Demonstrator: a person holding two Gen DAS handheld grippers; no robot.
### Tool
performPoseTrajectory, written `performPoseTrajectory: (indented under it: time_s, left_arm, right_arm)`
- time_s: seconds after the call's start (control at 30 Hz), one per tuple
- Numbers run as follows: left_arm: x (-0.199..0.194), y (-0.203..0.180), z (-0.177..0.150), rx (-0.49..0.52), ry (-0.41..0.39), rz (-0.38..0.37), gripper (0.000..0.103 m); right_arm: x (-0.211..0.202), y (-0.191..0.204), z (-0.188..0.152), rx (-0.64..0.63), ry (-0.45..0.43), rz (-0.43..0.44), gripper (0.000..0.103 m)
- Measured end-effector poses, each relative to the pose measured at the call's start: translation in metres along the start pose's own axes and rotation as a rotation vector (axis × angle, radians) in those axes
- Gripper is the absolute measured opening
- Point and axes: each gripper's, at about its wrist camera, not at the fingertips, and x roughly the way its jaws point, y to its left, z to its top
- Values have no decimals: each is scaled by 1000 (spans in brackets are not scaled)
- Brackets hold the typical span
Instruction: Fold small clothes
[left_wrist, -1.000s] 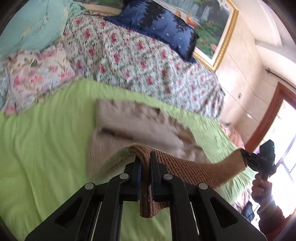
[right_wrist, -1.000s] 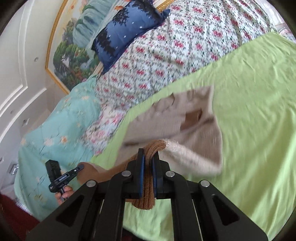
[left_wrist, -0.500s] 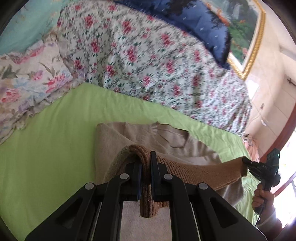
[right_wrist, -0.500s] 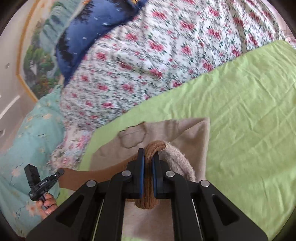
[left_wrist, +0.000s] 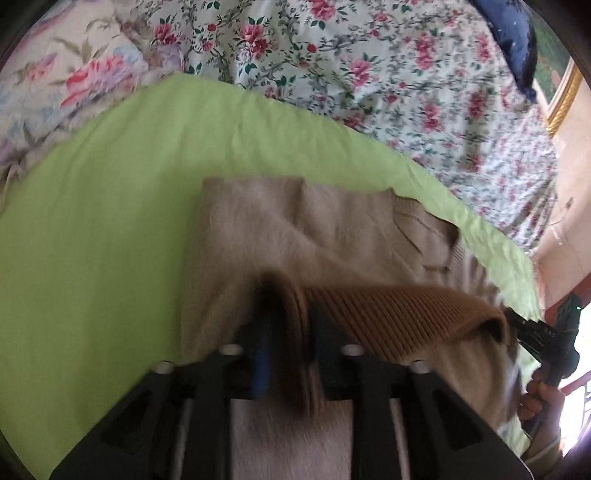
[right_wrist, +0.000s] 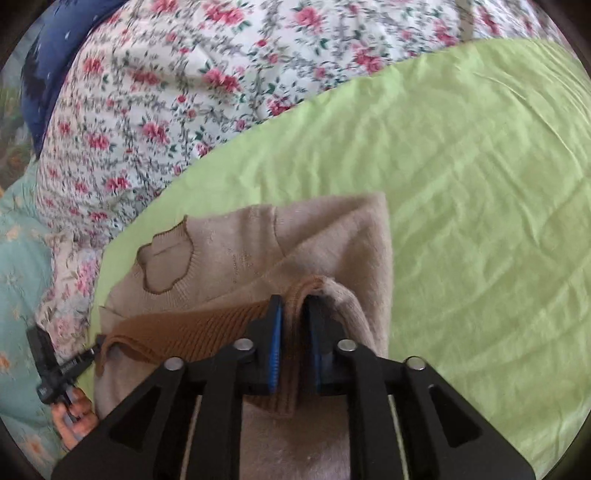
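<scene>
One beige knit sweater (right_wrist: 325, 236) lies on the green sheet (right_wrist: 461, 166), toward the sheet's far edge where it meets the floral quilt (right_wrist: 177, 92). Its body is soft and fuzzy. Its hem band (left_wrist: 399, 314) is a darker brown rib knit, stretched in a straight strip between the two grippers. A scalloped neck opening (right_wrist: 166, 262) edged in brown shows near the sheet's far left edge in the right wrist view.

Two grippers are in play. The left gripper (left_wrist: 286, 325) is pinched on one end of the ribbed band, with a fold of brown knit hanging down between its blue-padded fingers. The right gripper (right_wrist: 293, 325) is clamped on the other end in the same way.

Each camera also catches the opposite gripper at the frame's edge, held in a hand. There is small white lettering on its black body, too blurred to read.

One dark blue pillow (right_wrist: 55, 55) rests on the quilt, and one gilt picture frame (left_wrist: 561, 99) hangs behind it.
</scene>
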Motion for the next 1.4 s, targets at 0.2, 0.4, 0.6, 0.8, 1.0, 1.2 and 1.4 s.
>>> performPoseTrajectory:
  time_s: [0.2, 0.4, 0.6, 0.8, 1.0, 1.2, 1.4]
  left_arm:
    - [-43, -33, -53, 60, -19, -107, 50]
    - [-19, -90, -77, 227, 62, -133, 48]
    - [9, -95, -55, 309, 112, -94, 46]
    - [34, -85, -21, 319, 97, -43, 40]
    - [49, -53, 30, 279, 51, 51, 21]
    - [21, -6, 36, 131, 0, 80, 7]
    - [-45, -8, -15, 89, -53, 68, 47]
  right_arm:
    - [-50, 25, -38, -95, -43, 139, 36]
    - [-13, 60, -66, -186, 102, 235, 36]
    - [41, 76, -61, -288, 236, 168, 36]
    - [63, 78, -26, -390, 203, 37, 35]
    - [75, 44, 31, -313, 82, -119, 34]
    - [36, 24, 35, -183, 2, -105, 35]
    - [-19, 45, -16, -207, -5, 48, 37]
